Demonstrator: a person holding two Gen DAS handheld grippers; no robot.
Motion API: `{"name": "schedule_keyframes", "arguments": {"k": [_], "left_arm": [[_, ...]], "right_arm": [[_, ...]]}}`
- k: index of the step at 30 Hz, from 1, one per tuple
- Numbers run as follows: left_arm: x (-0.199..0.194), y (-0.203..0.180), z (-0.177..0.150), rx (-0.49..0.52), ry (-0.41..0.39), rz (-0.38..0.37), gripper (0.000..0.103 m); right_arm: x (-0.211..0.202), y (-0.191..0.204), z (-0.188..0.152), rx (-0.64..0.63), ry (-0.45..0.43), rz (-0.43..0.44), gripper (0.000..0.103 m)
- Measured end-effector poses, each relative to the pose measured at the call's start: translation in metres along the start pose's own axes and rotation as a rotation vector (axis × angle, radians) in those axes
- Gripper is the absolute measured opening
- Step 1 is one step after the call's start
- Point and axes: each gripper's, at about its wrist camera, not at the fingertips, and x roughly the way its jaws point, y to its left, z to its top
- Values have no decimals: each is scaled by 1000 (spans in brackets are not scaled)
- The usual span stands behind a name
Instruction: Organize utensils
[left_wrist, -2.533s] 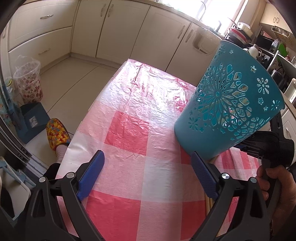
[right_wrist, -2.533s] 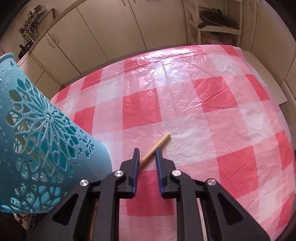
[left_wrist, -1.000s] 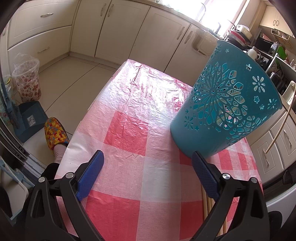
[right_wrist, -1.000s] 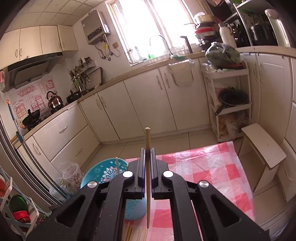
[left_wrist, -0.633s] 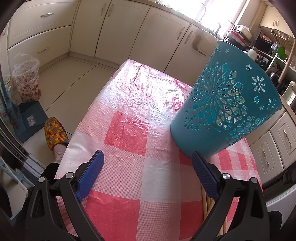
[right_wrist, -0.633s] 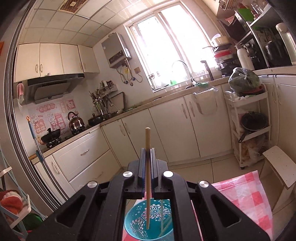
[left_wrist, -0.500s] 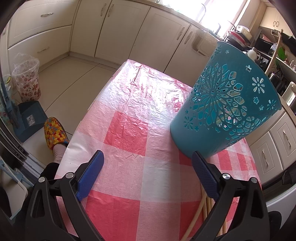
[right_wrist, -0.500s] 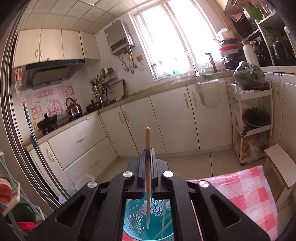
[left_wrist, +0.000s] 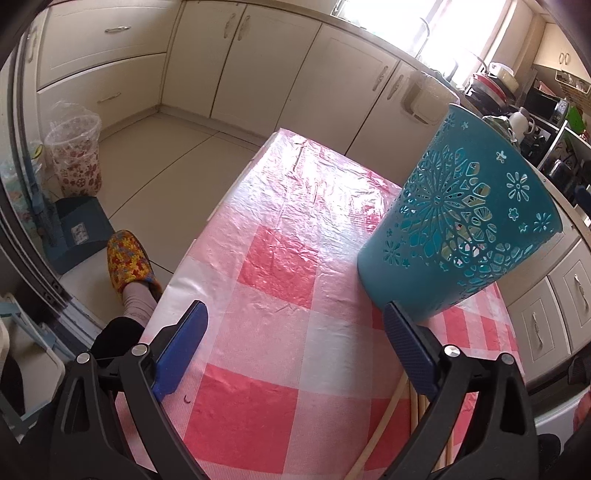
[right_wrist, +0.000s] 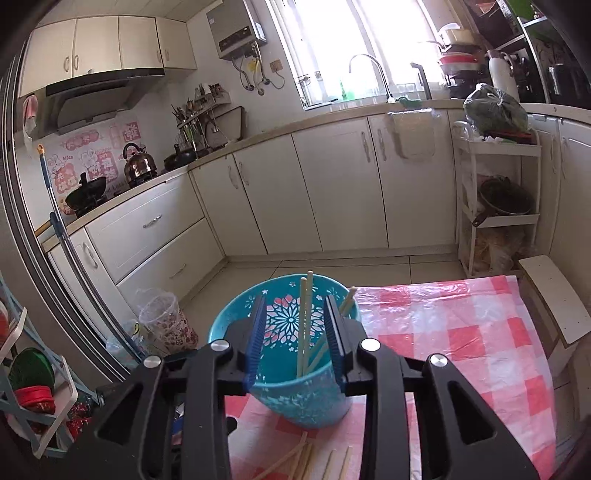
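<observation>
My right gripper (right_wrist: 295, 338) above teal basket (right_wrist: 236, 325), jaws just opened, nothing between: chopstick released, now upright among chopsticks in basket (right_wrist: 304, 317). Left gripper (left_wrist: 295, 347) wide apart, empty, idle beside basket. Loose chopsticks (right_wrist: 306, 459) on checked tablecloth (right_wrist: 461, 332) remain for pickup.

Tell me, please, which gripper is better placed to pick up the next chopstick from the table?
Probably the right. The right gripper has just opened above the teal basket and holds nothing; loose chopsticks lie just below it. The left gripper is open too, off to the side.
</observation>
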Motion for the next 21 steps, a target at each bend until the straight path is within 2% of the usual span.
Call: {"name": "schedule_keyframes", "arguments": {"k": [3, 5, 9, 13, 17, 21], "left_arm": [[-12, -5, -10, 36, 2, 19, 92], [-18, -10, -15, 63, 9, 26, 92], [-30, -17, -20, 103, 6, 41, 92], [-32, -30, -22, 167, 45, 54, 92], [-28, -49, -31, 289, 99, 102, 92], [-25, -59, -43, 362, 133, 140, 92]], "right_arm": [[-13, -6, -21, -14, 53, -23, 37], [-15, -11, -43, -15, 122, -42, 37], [-9, -27, -81, 37, 247, -82, 37], [2, -36, -115, 65, 360, -105, 37], [18, -33, -132, 37, 425, -119, 37], [24, -31, -147, 18, 456, -135, 36]]}}
